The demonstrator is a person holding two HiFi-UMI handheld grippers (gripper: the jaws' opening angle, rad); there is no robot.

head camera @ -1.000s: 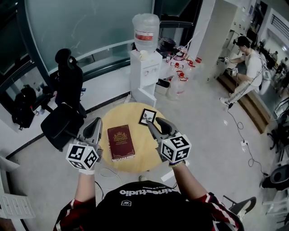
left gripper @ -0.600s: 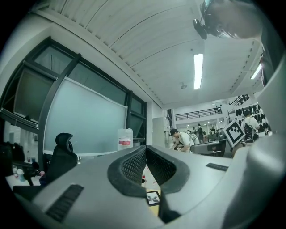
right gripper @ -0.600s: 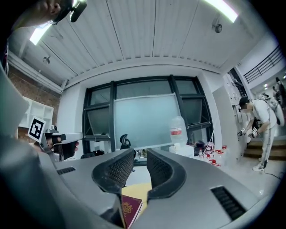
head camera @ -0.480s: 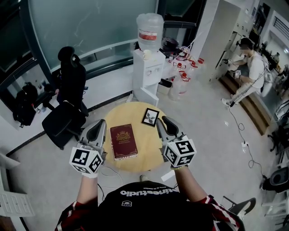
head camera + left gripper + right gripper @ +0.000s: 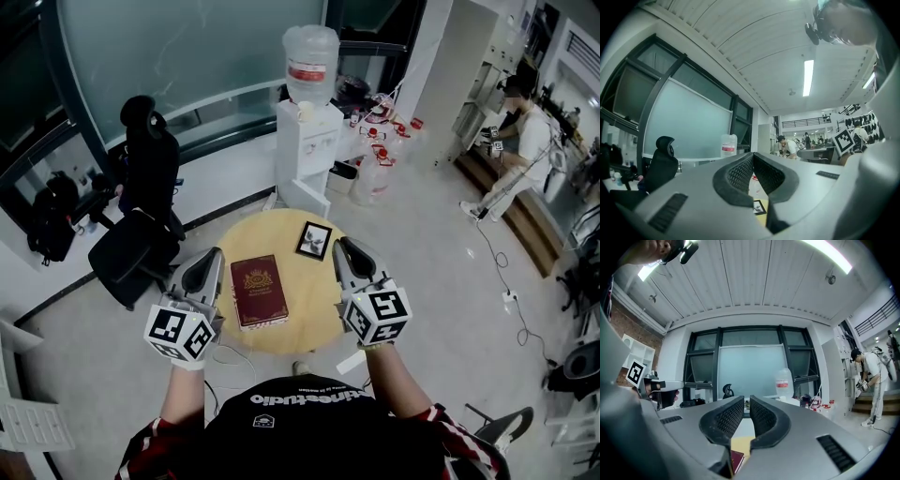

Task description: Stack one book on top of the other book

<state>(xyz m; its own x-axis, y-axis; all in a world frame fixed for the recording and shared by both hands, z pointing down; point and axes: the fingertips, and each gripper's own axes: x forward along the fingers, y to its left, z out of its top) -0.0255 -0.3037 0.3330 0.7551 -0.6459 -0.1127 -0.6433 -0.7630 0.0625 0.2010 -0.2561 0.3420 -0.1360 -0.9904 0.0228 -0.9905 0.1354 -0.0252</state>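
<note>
Nothing stacked yet: red book (image 5: 259, 291) flat on tabletop (image 5: 314, 314), small black book (image 5: 314, 240) apart near the far edge; left gripper (image 5: 210, 261) closed and empty; right gripper (image 5: 345, 249) empty, jaws just closing to a slit, so it likely must reopen and reach the small book.

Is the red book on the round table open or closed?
Closed. The red book lies flat on the round table, its cover with the gold emblem facing up.

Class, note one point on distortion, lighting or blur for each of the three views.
Head view: wide-angle bend at the edges, round table evenly lit. Left gripper view: fisheye circle with black corners, ceiling strip light burnt white. Right gripper view: same fisheye, overhead light glaring.
</note>
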